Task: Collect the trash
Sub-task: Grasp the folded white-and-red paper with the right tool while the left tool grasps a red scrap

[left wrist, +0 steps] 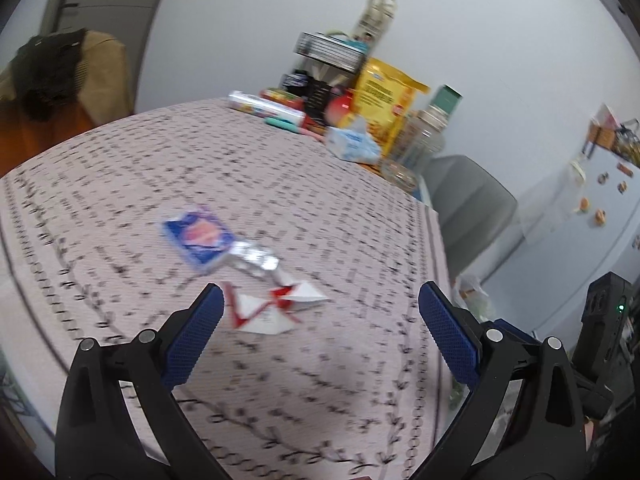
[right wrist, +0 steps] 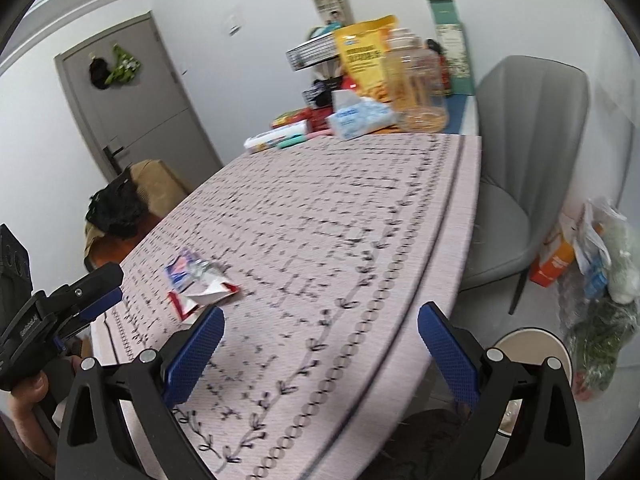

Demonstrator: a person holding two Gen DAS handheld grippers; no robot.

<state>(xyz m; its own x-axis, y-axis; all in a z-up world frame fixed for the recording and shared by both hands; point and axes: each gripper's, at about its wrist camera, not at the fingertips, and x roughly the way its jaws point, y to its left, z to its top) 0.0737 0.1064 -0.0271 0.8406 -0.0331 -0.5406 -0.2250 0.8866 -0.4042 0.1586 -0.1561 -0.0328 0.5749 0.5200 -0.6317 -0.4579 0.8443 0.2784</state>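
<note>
Blurring from motion smears both views, so print on the wrappers cannot be read. Left gripper (left wrist: 320, 300) hangs wide open and empty over the patterned tablecloth (left wrist: 320, 208), just short of a red-and-white torn wrapper (left wrist: 276, 306); a blue packet (left wrist: 198, 236) and a silvery foil scrap (left wrist: 256, 258) lie just beyond, touching. Right gripper (right wrist: 320, 324) is likewise spread wide, holding nothing, near the table's edge. Its fingers hide part of a round bin (right wrist: 532, 356) below.

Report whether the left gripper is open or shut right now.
Open. The left gripper shows its two blue-padded fingers spread wide with nothing between them, above the patterned tablecloth, near the white-and-red torn wrapper.
</note>
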